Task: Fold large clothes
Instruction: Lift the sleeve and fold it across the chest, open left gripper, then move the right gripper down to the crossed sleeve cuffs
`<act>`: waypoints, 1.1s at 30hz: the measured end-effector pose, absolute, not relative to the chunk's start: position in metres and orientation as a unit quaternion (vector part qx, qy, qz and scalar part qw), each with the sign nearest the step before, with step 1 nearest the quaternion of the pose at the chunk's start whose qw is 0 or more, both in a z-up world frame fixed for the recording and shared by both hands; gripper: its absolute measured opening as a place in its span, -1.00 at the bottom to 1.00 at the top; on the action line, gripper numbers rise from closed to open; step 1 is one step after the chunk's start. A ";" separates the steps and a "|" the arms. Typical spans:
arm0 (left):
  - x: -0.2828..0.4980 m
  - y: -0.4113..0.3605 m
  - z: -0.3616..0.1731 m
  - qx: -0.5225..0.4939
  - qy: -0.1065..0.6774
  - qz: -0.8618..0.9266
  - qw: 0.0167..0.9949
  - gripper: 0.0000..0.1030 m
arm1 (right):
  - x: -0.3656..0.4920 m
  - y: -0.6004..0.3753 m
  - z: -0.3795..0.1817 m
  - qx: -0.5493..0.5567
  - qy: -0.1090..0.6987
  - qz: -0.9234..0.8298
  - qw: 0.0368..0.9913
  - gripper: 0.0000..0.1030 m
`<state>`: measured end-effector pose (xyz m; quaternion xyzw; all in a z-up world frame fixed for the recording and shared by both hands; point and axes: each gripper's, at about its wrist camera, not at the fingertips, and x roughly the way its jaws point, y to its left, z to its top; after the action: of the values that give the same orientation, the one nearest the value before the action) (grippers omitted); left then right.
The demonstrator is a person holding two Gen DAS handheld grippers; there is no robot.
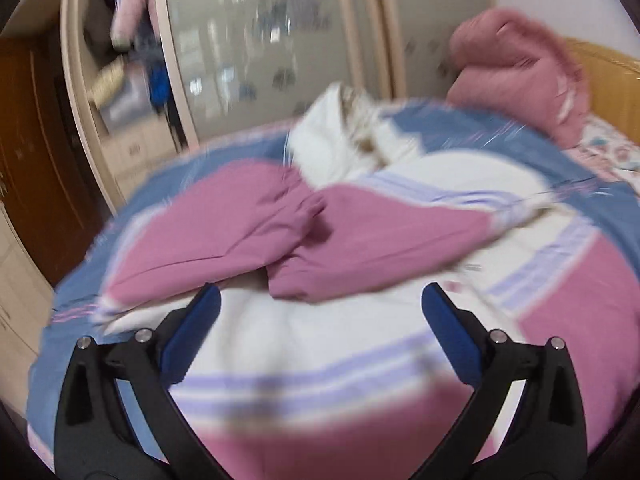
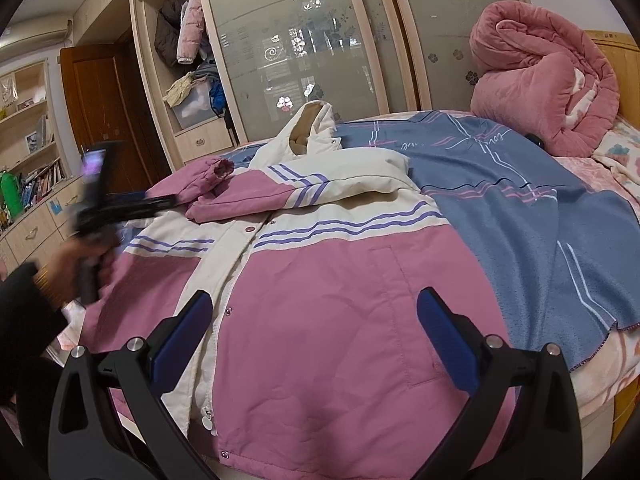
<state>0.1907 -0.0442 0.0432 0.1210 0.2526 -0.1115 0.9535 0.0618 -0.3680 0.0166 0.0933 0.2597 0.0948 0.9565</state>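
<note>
I am working in a home bedroom.
I see a bed under a blue striped blanket [image 2: 500, 200], a rolled pink quilt [image 2: 544, 88], a frosted-glass sliding wardrobe [image 2: 296, 48] with hanging coats [image 2: 180, 28], and a pale wooden bookshelf [image 2: 32, 152].

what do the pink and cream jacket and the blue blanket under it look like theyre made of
Jacket: probably smooth woven nylon or polyester, lightly padded; fine crinkles, faint sheen, snap buttons. Blue blanket: likely fleece; matte, fuzzy nap, stitched edge.

Bare blanket [image 2: 500, 184] right of jacket [image 2: 320, 300]
</note>
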 end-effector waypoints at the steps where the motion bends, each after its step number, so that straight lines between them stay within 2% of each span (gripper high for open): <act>1: 0.166 -0.046 0.051 0.121 0.236 -0.111 0.958 0.96 | 0.062 -0.369 0.016 0.096 0.260 0.095 0.956 0.97; 4: 0.091 -0.039 0.064 0.099 0.198 -0.092 0.971 0.96 | 0.062 -0.369 0.015 0.100 0.264 0.097 0.954 0.97; 8: 0.058 -0.020 0.052 0.033 0.221 -0.075 0.972 0.96 | 0.064 -0.369 0.011 0.101 0.272 0.096 0.952 0.97; 11: 0.063 -0.003 0.027 0.008 0.236 -0.035 0.971 0.96 | 0.064 -0.365 0.008 0.086 0.273 0.084 0.955 0.97; 14: 0.082 0.003 0.008 0.019 0.294 -0.005 0.956 0.96 | 0.067 -0.358 0.006 0.073 0.278 0.085 0.954 0.97; 26: 0.068 -0.019 0.008 0.046 0.282 -0.033 0.958 0.96 | 0.064 -0.320 0.007 -0.002 0.249 0.094 0.964 0.97; 33: 0.069 -0.022 0.007 0.042 0.284 -0.040 0.957 0.96 | 0.067 -0.322 0.006 0.010 0.255 0.092 0.962 0.97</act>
<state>0.0691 -0.0216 0.0069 0.0424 0.2837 -0.0399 0.9571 0.0669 -0.3223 0.0060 0.0102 0.2550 0.0924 0.9625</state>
